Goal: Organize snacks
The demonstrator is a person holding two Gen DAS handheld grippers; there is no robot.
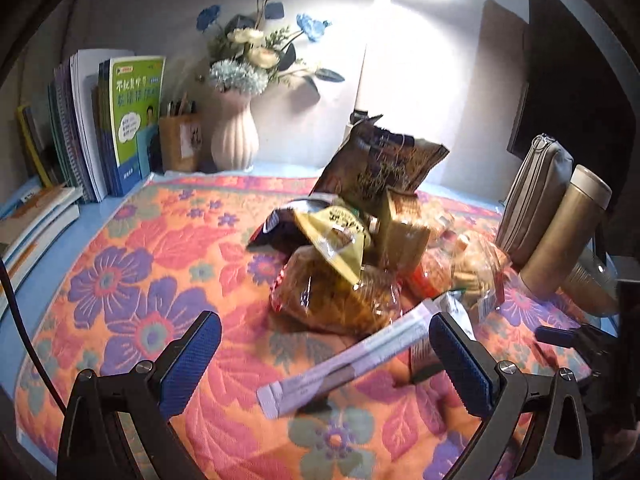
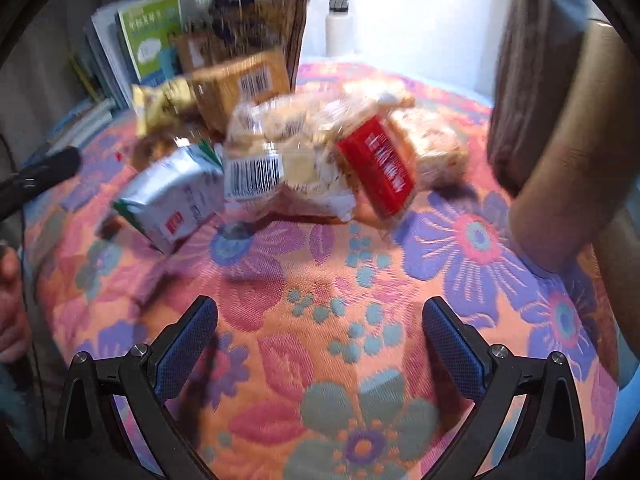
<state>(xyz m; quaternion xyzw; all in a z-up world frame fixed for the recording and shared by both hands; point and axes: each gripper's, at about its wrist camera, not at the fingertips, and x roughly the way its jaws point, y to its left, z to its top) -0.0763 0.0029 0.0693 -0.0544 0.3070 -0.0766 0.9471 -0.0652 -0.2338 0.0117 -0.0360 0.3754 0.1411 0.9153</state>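
Both the left gripper (image 1: 326, 346) and the right gripper (image 2: 320, 334) hover spread wide and empty over the floral cloth (image 1: 160, 248), the snack pile (image 1: 352, 248) heaped ahead at mid-cloth, a long white sachet (image 1: 348, 364) lying between the left fingers.

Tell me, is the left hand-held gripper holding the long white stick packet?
No, the left hand-held gripper is open, and the white stick packet lies on the floral cloth.
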